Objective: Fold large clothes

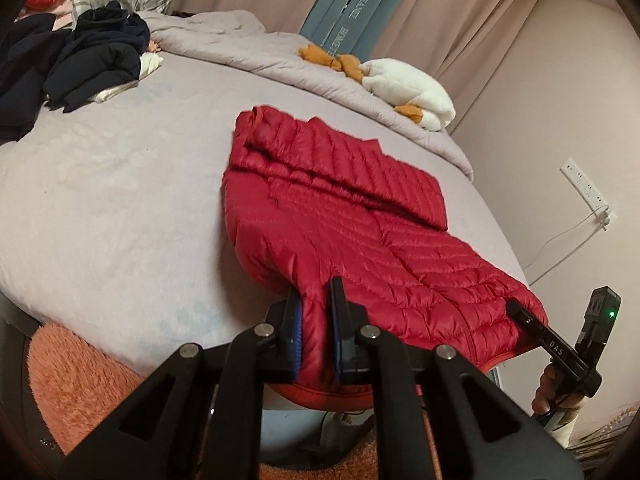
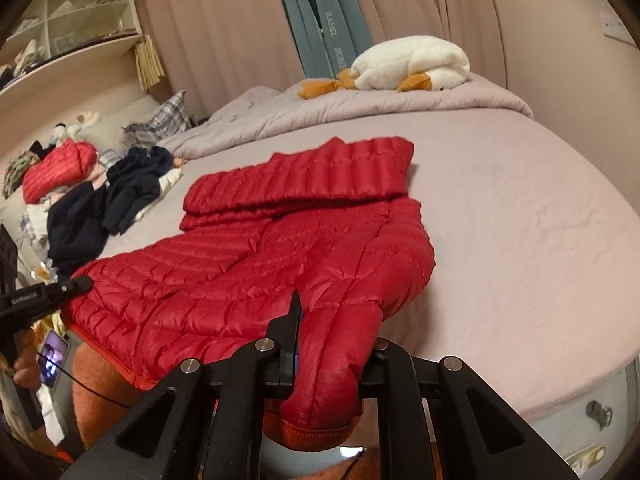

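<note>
Two grippers, left gripper [image 1: 316, 320] and right gripper [image 2: 332, 344], each clamp the near hem of a red puffer jacket [image 1: 340, 216] on a bed [image 1: 120, 184], apparently ready to lift and fold it away toward the collar.

The jacket [image 1: 352, 220] is bright red with narrow quilted stripes and an orange-red hem, lying on a pale lilac-grey sheet [image 1: 112, 184]. The left gripper [image 1: 316, 320] is black with blue pads, the heap of clothes [image 1: 80, 60] dark navy. The pillow [image 2: 168, 120] is grey-and-white plaid, the plush goose [image 2: 412, 64] white with orange-brown feet, the curtains [image 2: 224, 20] dusty pink.
</note>
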